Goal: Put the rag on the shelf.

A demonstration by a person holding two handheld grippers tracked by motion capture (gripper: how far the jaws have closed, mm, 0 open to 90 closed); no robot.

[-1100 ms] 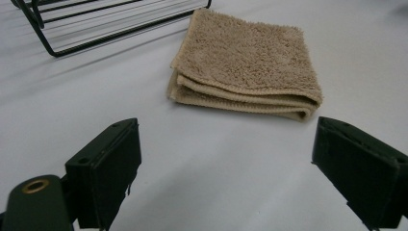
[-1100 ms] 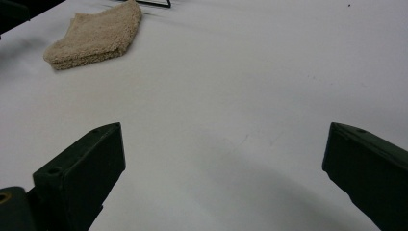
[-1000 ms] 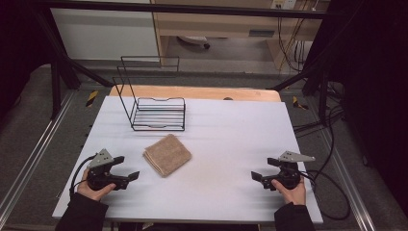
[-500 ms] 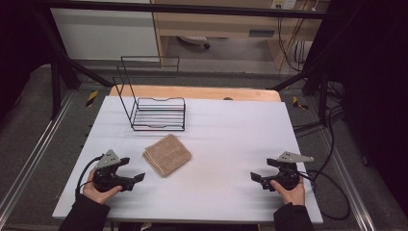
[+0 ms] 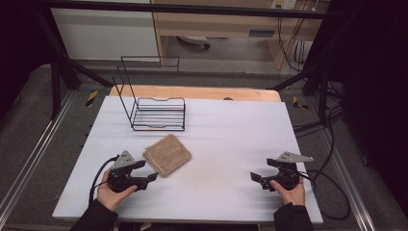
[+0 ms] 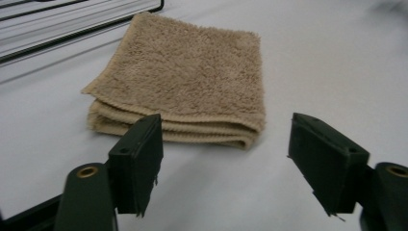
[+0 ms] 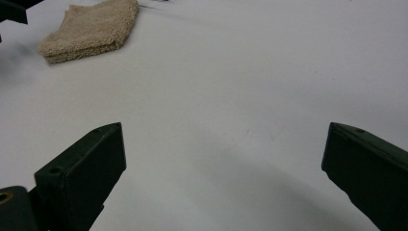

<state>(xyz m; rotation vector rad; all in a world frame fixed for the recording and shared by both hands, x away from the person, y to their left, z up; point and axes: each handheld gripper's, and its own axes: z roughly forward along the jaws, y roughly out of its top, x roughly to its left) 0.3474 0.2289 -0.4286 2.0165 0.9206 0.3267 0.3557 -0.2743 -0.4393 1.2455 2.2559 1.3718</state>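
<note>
Two grippers we hold near the table's [image 5: 226,120] front edge — the left gripper [image 5: 146,172] just short of the towel [image 5: 167,154], jaws narrowing, nothing between them — the right gripper [image 5: 261,176] spread wide.

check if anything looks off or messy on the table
Nothing stands out. The folded tan towel lies neatly, set at an angle to the table edge. The wire rack stands upright and undamaged behind it. No spills on the white table.

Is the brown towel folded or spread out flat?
Folded. The towel lies as a compact square, with stacked layers showing along its near edge.
</note>
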